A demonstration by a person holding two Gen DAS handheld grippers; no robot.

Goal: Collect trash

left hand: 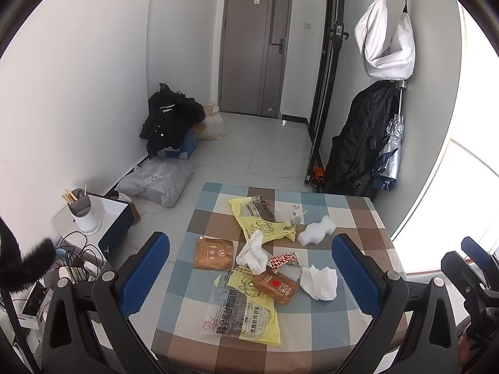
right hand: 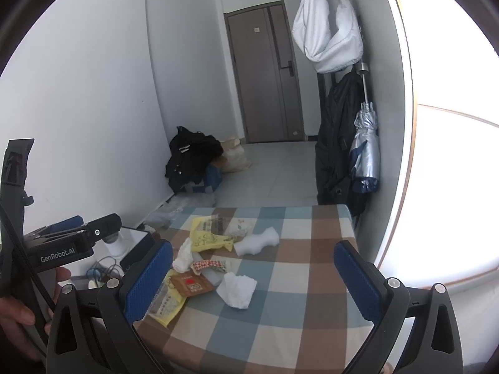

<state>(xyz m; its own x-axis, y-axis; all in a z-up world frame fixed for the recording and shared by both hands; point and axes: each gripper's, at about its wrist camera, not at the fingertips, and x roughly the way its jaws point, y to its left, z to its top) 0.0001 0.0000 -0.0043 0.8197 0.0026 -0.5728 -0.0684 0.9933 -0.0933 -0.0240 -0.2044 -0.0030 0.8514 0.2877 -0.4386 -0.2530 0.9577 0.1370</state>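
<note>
Both tongs gaping wide, nothing in either: left tongs (left hand: 249, 275), right tongs (right hand: 253, 280); both hang above the near edge of the table (left hand: 358, 218). The trash sits mid-table in one overlapping heap: near tissue (left hand: 319, 282), brown packet (left hand: 274, 287) on the yellow bag (left hand: 249, 318). Our worry: thin film and tissue slip or tear; one pinch could drag neighbours off the edge. The yellow bag's long axis runs from the near-left corner toward the far side; tissues are crumpled, no clear axis. No bin in view.
</note>
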